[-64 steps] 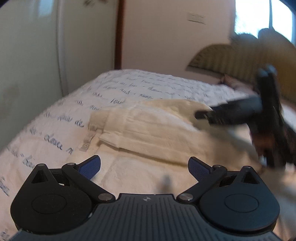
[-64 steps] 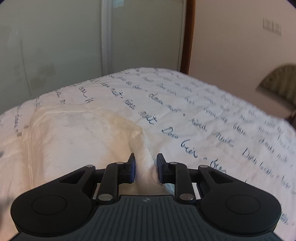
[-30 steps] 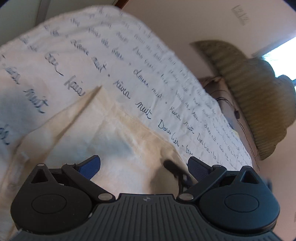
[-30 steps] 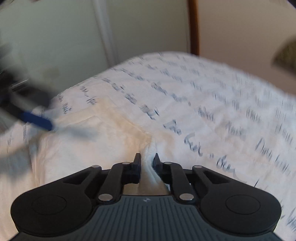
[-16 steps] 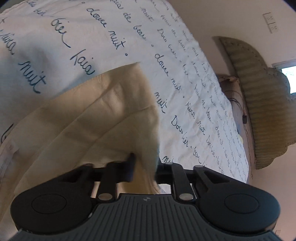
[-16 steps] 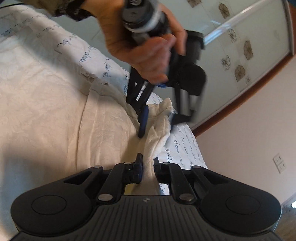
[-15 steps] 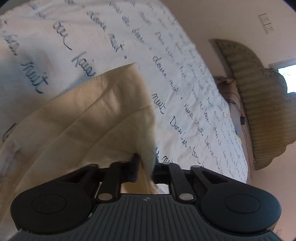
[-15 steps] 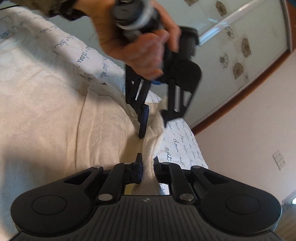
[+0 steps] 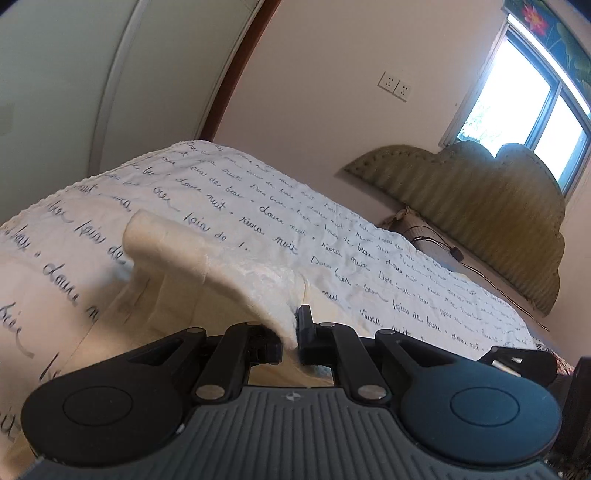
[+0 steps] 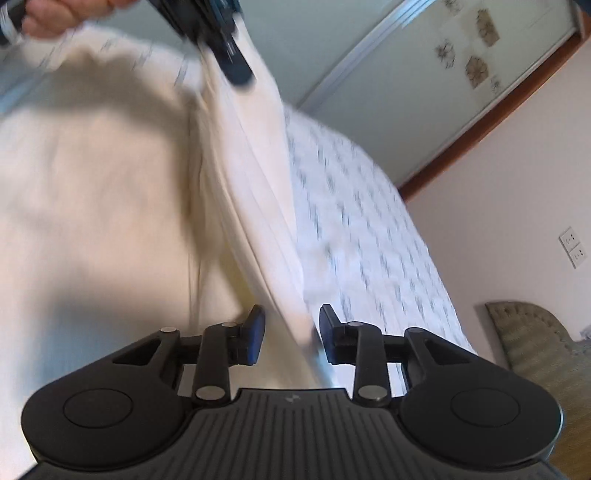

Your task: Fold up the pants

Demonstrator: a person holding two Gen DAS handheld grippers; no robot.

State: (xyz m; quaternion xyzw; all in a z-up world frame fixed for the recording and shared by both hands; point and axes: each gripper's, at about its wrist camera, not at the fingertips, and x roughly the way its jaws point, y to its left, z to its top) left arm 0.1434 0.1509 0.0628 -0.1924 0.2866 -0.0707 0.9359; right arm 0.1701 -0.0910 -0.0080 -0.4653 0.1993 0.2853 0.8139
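Cream pants (image 9: 207, 258) lie on a white bed cover (image 9: 332, 236) printed with blue script. My left gripper (image 9: 291, 330) is shut on an edge of the pants, and the cloth arches up from the bed to its fingers. In the right wrist view a taut fold of the pants (image 10: 255, 155) runs from the left gripper (image 10: 229, 55), held by a hand (image 10: 55, 11) at the top, down between the fingers of my right gripper (image 10: 291, 321). The right jaws are opening; the fold passes between them but the pads stand off it.
A padded olive headboard (image 9: 480, 206) stands at the far right under a bright window (image 9: 517, 99). A black cable (image 9: 454, 254) lies by the bed's far side. A sliding wardrobe door (image 10: 424, 66) faces the foot of the bed, and sockets (image 9: 395, 86) sit on the wall.
My left gripper shut on the pants' edge and swept it sideways, raising a fold. My right gripper, shut on the cloth before, has parted its jaws. Both views have swung and rolled.
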